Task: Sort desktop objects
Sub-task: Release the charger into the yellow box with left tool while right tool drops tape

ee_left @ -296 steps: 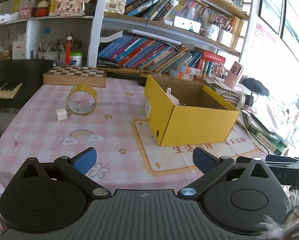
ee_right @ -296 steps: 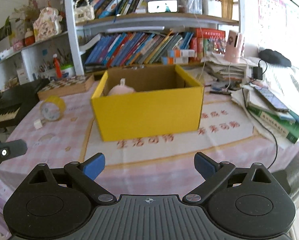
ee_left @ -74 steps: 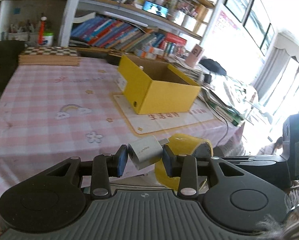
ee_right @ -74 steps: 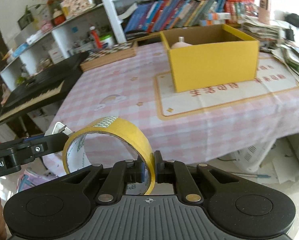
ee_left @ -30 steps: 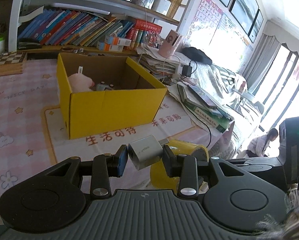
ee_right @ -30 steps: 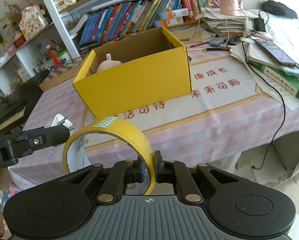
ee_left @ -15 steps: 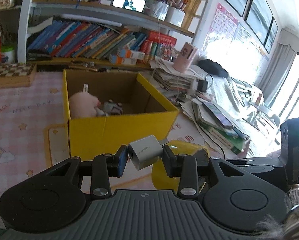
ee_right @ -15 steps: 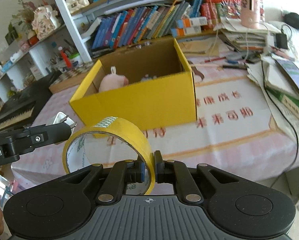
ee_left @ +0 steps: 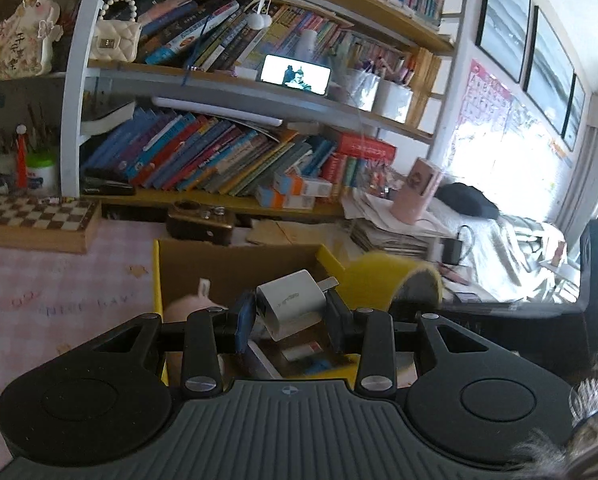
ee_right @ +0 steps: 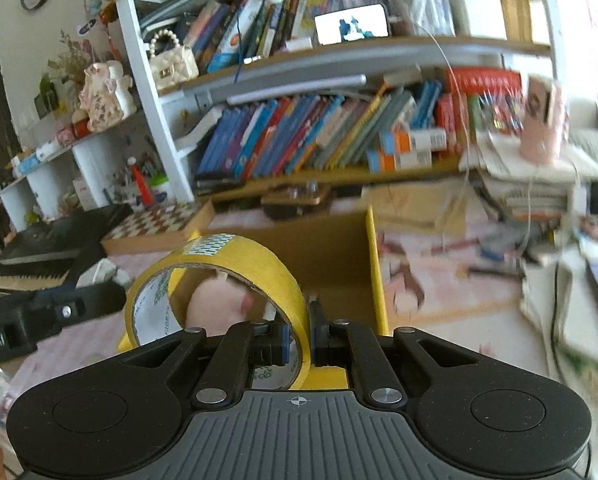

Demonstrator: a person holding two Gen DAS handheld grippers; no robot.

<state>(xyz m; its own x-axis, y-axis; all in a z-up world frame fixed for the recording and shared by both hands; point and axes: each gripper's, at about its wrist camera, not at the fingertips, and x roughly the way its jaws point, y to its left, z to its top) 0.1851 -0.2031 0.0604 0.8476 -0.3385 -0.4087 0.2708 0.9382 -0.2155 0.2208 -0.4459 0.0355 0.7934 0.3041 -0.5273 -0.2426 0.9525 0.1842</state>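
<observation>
1. Behind everything I see the white-framed bookshelf [ee_left: 75, 92], packed with leaning books and standing at the far edge of the counter [ee_left: 59, 288] with its pink checked cloth.
2. On my left wrist view the open yellow cardboard box [ee_left: 157, 276] sits directly under both tools. Inside it lie a soft pink plush toy [ee_left: 187, 306] against the left wall and some small packets I cannot identify.
3. A wooden chessboard box [ee_left: 39, 220] lies on the counter to the left of the yellow box, near the shelf foot.
4. My right hand-held gripper [ee_right: 299, 340] is clamped narrowly on the wall of the yellow roll of packing tape [ee_right: 235, 256]. The roll stands on edge above the box opening, and the plush shows through its hole. This view is motion-blurred on the right side, so I may be misjudging how far over the box it sits.
5. My left hand-held gripper [ee_left: 291, 316] pinches the small white plastic plug charger [ee_left: 291, 304] between its pads. The charger is tilted, with its metal prongs pointing up and right, and it hangs above the box interior.
</observation>
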